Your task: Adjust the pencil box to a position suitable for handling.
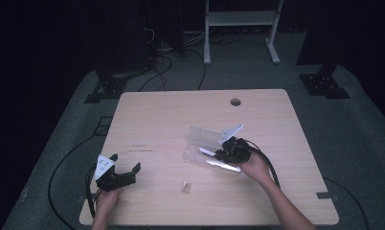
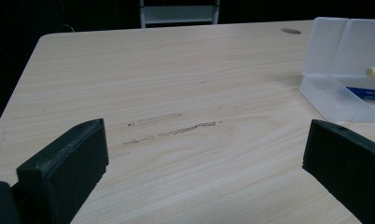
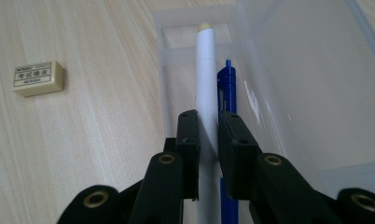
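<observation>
The pale wooden tabletop (image 1: 171, 124) carries everything, with a round cable hole (image 1: 235, 102) near its far edge at about twelve o'clock. Just right of centre, toward three o'clock, lies a clear plastic box (image 1: 205, 139), its lid swung open behind the tray. In the right gripper view a white pen (image 3: 205, 84) lies lengthwise in the tray with a blue pen (image 3: 226, 86) touching it on its right side. The right gripper (image 1: 231, 149) reaches into the box, and its fingers (image 3: 189, 140) are closed around the white pen, one on each side of the barrel; the blue pen sits just beside the outer finger, crowding the grip. At about seven o'clock the left gripper (image 1: 123, 165) rests on the tabletop in the person's hand, well apart from the box, fingers (image 2: 66, 168) spread wide with nothing between them. A small cream eraser (image 3: 38, 78) lies on bare wood near six o'clock, between the two grippers; from above it is only a tiny blur, probably the same piece.
</observation>
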`<state>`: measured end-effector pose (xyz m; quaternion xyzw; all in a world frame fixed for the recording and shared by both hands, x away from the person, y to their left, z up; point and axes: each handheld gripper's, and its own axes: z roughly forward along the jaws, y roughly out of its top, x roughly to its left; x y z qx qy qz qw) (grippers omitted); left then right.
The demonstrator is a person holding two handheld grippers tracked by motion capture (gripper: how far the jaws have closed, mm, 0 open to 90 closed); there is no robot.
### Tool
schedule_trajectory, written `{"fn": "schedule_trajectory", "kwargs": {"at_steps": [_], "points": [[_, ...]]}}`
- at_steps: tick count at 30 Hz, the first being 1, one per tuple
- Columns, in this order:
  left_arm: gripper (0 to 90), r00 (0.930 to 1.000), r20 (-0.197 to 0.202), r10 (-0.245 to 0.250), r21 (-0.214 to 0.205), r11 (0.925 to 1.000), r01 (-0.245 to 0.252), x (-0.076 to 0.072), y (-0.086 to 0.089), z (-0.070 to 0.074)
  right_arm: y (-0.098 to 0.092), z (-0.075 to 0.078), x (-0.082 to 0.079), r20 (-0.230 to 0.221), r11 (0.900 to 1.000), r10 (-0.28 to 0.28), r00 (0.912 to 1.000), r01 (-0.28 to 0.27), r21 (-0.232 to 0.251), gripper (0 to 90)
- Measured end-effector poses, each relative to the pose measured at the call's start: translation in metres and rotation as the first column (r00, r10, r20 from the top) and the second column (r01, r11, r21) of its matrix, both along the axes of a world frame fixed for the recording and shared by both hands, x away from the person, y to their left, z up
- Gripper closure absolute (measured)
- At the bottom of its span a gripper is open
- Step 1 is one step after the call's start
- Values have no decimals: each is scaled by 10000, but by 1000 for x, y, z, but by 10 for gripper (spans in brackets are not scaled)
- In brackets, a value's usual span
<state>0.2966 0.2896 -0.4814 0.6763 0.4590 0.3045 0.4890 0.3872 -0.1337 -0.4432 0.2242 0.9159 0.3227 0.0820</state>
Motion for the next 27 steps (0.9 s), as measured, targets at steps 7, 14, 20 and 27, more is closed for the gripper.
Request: {"fn": "schedule_trajectory", "kwargs": {"at_steps": [7, 14, 20, 27], "points": [[0, 10000, 2, 9, -25, 10000, -9, 0, 0, 0, 0, -5, 3, -94, 10000, -55, 9999, 55, -19, 782], [0, 10000, 11, -12, 19, 10000, 12, 0, 0, 0, 2, -10, 6, -162, 9999, 2, 9999, -4, -127, 782], [0, 10000, 4, 2, -25, 10000, -2, 0, 0, 0, 4, -16, 6, -350, 9998, -16, 9994, 9, -201, 782], [0, 10000, 11, -14, 16, 10000, 14, 0, 0, 0, 4, -21, 6, -474, 9995, -2, 9989, -14, -320, 782]]}}
